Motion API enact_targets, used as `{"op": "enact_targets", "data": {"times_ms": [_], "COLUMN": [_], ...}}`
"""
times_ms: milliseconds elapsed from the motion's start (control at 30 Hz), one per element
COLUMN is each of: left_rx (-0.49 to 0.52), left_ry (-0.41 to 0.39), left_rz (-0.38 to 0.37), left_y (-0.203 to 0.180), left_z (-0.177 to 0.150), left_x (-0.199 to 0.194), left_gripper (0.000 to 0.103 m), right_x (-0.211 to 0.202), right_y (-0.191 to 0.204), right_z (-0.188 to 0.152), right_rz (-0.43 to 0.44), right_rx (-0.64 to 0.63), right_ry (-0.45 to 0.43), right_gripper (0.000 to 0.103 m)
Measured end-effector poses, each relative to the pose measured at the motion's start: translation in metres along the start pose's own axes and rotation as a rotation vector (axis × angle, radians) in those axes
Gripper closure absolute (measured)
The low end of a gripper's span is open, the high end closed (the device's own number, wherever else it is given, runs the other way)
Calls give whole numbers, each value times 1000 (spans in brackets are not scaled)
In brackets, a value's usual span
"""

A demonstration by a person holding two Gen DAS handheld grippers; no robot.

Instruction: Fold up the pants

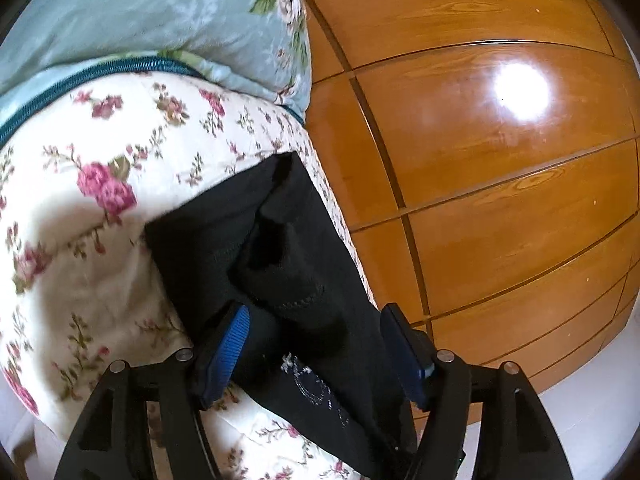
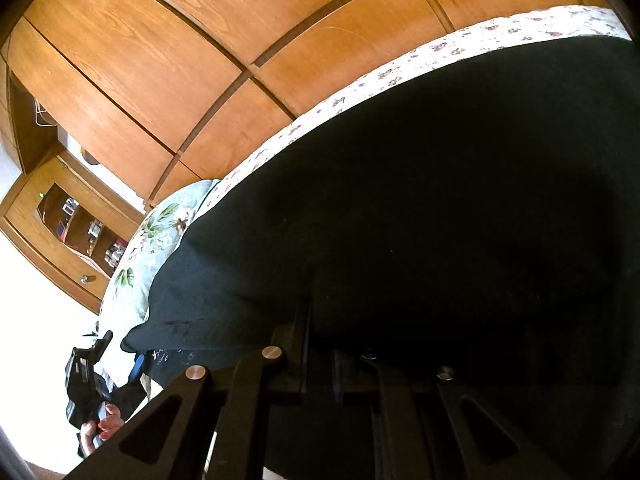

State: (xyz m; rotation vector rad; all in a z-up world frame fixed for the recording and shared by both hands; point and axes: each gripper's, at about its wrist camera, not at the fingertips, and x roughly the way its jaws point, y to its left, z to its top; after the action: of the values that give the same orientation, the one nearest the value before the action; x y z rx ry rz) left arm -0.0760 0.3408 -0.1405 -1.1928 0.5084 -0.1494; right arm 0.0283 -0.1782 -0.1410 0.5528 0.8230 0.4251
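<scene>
We're mid-fold: left hand-held gripper (image 1: 316, 344) spread apart around the pants (image 1: 280, 248) at the bed (image 1: 100, 208) edge; right hand-held gripper (image 2: 320, 360) looks pinched on cloth. Next, carry it over.

A rose-print bedspread (image 1: 100, 184) covers the bed beside glossy wooden wardrobe panels (image 1: 500, 184). A pale green floral pillow (image 1: 160, 12) lies beyond. A wooden shelf unit (image 2: 76, 224) holds small, perhaps framed, items.

The pants (image 1: 288, 248) lie on the floral quilt (image 1: 100, 208) along its edge, the wardrobe (image 1: 500, 168) beyond. A pillow (image 1: 160, 12) rests behind the quilt. The left gripper (image 1: 316, 344) straddles the pants' nearer end.
</scene>
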Motion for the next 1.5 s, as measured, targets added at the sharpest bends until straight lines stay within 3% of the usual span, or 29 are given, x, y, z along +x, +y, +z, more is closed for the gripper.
{"op": "enact_targets", "data": {"times_ms": [133, 167, 200, 233, 300, 433, 500, 600, 733, 900, 1000, 1067, 1167, 1267, 1367, 1500], "left_rx": [-56, -56, -49, -29, 18, 109, 134, 143, 119, 138, 113, 123, 185, 174, 133, 107], "left_ry": [27, 25, 34, 52, 44, -35, -58, -37, -8, -30, -75, -95, -73, -45, -70, -59], "left_rz": [8, 64, 101, 120, 131, 47, 43, 122, 212, 182, 86, 69, 138, 210, 185, 219], "left_y": [-2, -4, -5, -8, -17, -42, -43, -23, 11, 13, 4, -3, -3, 14, 27, 23], "left_z": [6, 10, 14, 19, 30, 46, 48, 43, 28, 27, 32, 37, 37, 31, 25, 24], "left_x": [14, 19, 24, 30, 31, 8, -2, -1, 4, 3, -13, -18, -16, -7, -10, -12], "left_gripper": [36, 54, 84, 89, 90, 93, 93, 93, 93, 93, 93, 93, 93, 93, 92, 90], "right_x": [1, 0, 1, 1, -3, -33, -45, -43, -13, -7, -18, -28, -33, -15, -11, -12], "right_y": [3, 4, 6, 9, 16, 48, 65, 68, 46, 40, 47, 55, 61, 54, 44, 40], "right_z": [0, 0, 2, 5, 13, 22, 19, 5, -20, -27, -24, -24, -30, -39, -43, -43], "right_rz": [-12, -19, -30, -39, -42, 32, 51, 37, -18, -32, 0, 30, 37, -8, 20, 32], "right_rx": [-9, -16, -26, -31, -42, -132, -191, -234, -179, -204, -210, -226, -261, -262, -235, -221], "right_ry": [0, 3, 7, 8, -4, -74, -96, -69, 45, 61, 35, 12, 13, 76, 86, 82], "right_gripper": [94, 94, 94, 94, 95, 95, 95, 95, 95, 95, 95, 95, 95, 95, 95, 94]}}
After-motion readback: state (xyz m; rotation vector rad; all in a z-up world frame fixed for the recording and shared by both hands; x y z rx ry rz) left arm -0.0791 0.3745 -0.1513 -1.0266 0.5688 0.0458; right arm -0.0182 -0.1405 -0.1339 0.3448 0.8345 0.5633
